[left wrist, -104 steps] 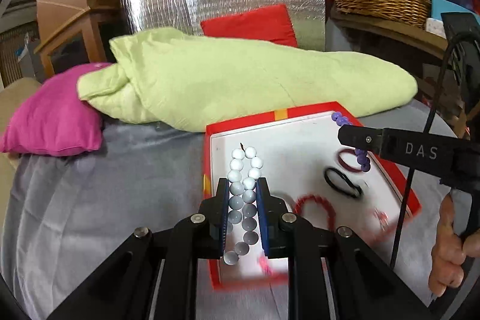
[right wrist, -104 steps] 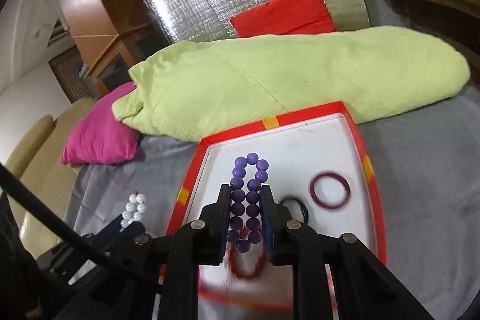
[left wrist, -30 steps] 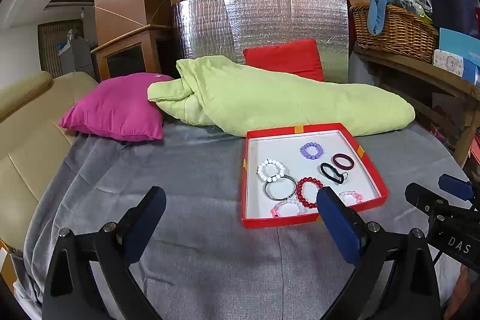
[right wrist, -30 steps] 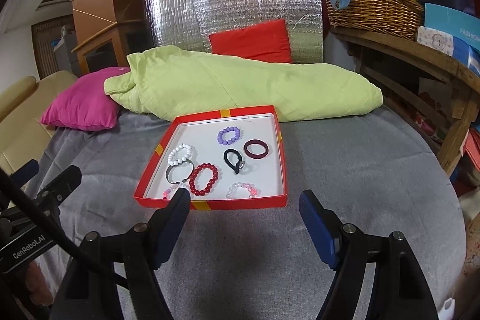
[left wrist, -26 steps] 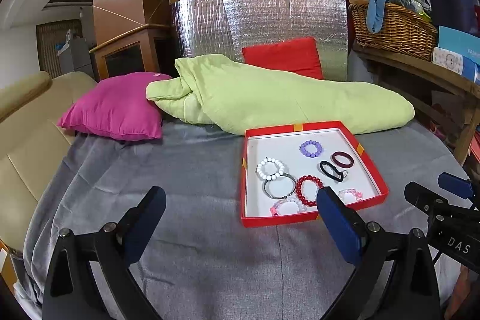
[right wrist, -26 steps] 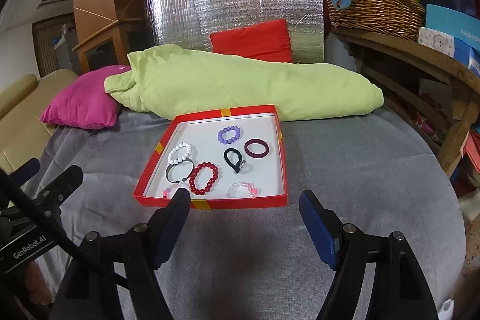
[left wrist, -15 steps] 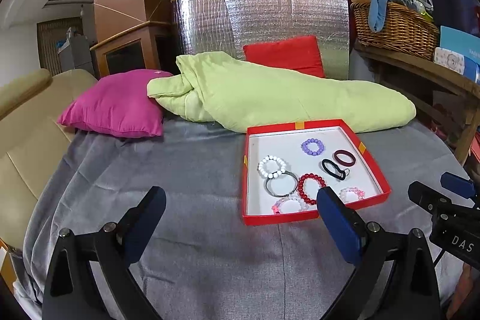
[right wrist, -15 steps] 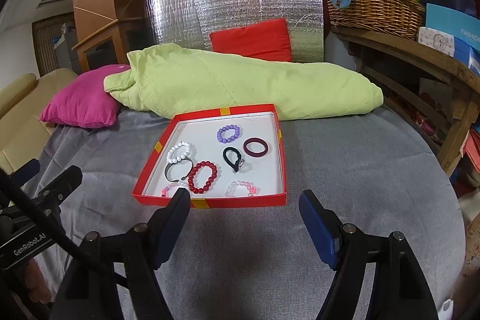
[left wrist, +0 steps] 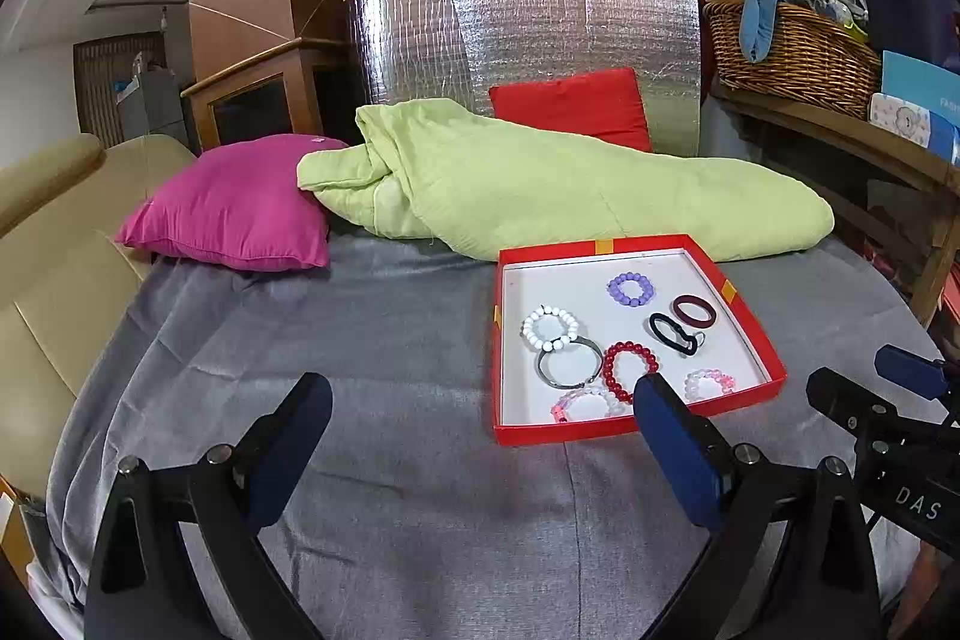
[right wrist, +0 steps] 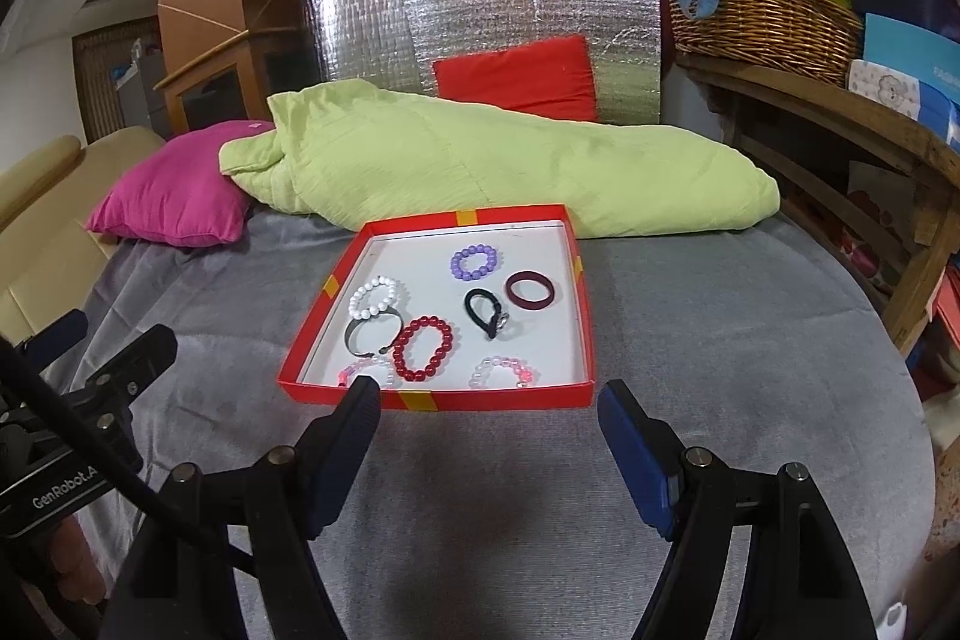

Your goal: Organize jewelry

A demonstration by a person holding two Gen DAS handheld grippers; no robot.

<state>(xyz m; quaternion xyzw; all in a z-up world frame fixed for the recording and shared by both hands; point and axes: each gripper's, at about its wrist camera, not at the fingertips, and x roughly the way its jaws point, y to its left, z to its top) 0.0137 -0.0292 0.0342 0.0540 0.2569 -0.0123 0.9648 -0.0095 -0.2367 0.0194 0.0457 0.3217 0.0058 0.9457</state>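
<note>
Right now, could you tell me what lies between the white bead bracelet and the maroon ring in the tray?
In the right wrist view, the black loop lies between the white bead bracelet and maroon ring.

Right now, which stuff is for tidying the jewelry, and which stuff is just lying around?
For the job:
- shallow red cardboard tray
- purple bead bracelet
- white bead bracelet
- red bead bracelet
- dark maroon bangle

Just lying about:
- magenta cushion
- light green quilt
- wicker basket
</note>
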